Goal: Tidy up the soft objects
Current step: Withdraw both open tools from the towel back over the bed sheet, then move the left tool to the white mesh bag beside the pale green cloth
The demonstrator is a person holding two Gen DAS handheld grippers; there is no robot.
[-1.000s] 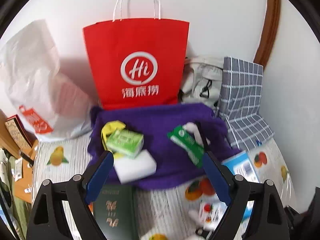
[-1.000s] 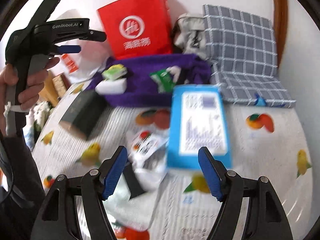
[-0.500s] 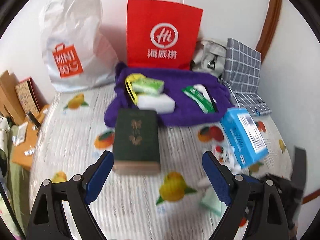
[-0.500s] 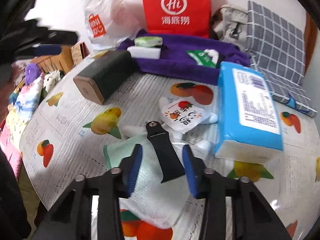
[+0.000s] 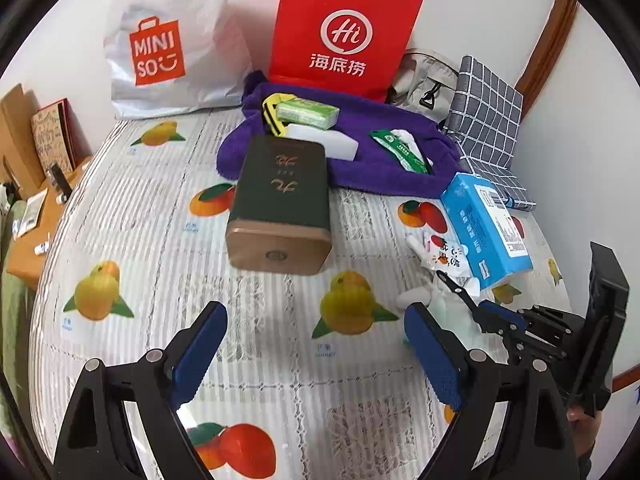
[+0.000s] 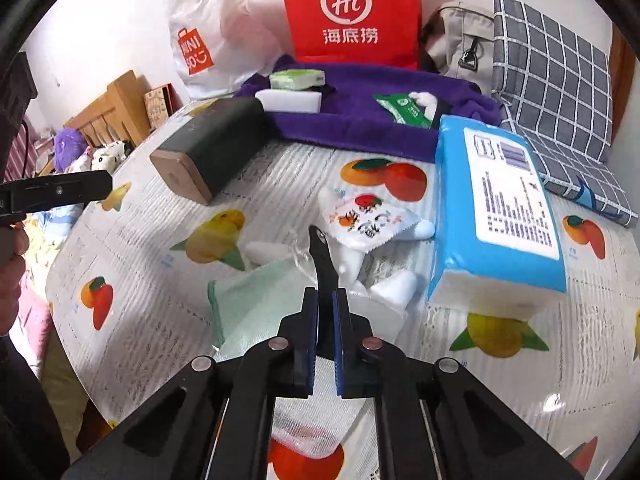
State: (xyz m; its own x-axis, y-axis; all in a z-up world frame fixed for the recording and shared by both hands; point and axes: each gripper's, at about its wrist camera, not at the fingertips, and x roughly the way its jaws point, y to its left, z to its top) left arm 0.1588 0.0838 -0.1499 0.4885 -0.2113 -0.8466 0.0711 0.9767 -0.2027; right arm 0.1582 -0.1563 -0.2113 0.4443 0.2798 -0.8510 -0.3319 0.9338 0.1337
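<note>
Two claws, right claw (image 6: 326, 320) clamped on flat black strip (image 6: 322, 258), left claw (image 5: 316, 354) spread wide, glossy fruit-print tablecloth (image 5: 160, 240)

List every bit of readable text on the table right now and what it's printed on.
"MINISO": white plastic bag.
"Hi" and "海底捞": red paper bag.
Gold characters on the dark green box: too stylised to read.
Label on the blue tissue pack: too small.
Print on the small white packet and the green wipes pack: too blurred.
</note>
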